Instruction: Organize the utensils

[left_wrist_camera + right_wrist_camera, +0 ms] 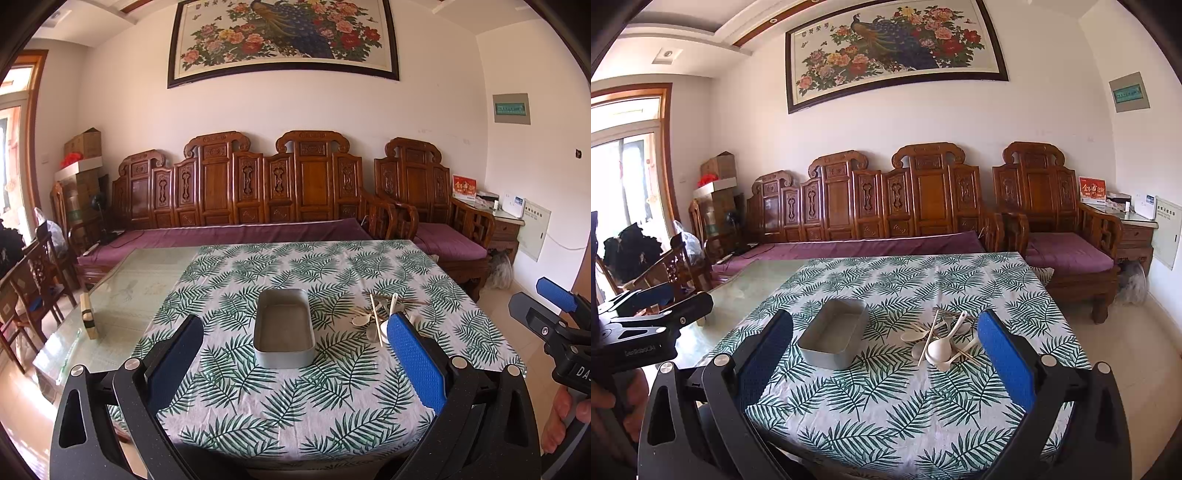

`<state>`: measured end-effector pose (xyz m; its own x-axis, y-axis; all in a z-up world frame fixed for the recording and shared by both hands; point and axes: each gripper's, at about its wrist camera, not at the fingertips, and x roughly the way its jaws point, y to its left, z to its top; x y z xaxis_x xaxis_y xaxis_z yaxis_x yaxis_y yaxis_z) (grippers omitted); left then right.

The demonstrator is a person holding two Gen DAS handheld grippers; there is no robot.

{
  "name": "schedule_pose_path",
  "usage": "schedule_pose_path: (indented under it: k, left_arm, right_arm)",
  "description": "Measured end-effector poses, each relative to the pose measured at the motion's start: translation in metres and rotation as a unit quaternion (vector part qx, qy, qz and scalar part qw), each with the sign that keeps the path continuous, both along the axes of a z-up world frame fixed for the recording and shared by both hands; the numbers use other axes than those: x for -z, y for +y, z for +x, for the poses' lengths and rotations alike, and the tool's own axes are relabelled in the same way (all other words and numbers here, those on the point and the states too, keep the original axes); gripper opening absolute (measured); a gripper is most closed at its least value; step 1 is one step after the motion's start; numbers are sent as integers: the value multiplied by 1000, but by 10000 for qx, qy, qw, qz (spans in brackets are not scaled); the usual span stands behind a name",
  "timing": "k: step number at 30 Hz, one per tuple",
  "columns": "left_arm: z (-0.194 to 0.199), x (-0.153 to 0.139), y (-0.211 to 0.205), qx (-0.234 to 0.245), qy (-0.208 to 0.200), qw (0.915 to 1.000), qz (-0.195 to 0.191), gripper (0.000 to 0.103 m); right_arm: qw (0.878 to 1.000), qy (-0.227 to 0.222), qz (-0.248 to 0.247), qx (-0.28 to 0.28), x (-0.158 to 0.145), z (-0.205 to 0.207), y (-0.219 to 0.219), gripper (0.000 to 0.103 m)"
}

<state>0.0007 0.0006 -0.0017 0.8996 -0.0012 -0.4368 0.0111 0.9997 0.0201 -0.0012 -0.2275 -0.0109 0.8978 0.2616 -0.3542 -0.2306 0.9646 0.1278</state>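
Observation:
An empty grey metal tray (284, 356) (833, 356) sits on the leaf-print tablecloth. To its right lies a pile of utensils (376, 314) (942, 341): white ceramic spoons, wooden chopsticks and some metal pieces. My left gripper (295, 332) hovers open near the table's front edge, its fingers framing the tray. My right gripper (886, 328) is also open, held above the front edge with tray and pile between its fingers. Each gripper shows at the side of the other's view, held by a hand (565, 413).
The tablecloth (886, 406) covers the right part of a glass table (147, 280). A small wooden block (88, 314) stands on the bare glass at left. Carved wooden sofa and armchair (1056, 221) stand behind the table; wooden chairs (33, 288) stand at left.

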Motion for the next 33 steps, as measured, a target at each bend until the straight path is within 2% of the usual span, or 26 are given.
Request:
schedule_pose_path:
  k: [33]
  left_arm:
    - [-1,-6,1,-70,-41,10000,-12,97]
  right_arm:
    - [10000,-36,-3,-2,-8,-3,0,101]
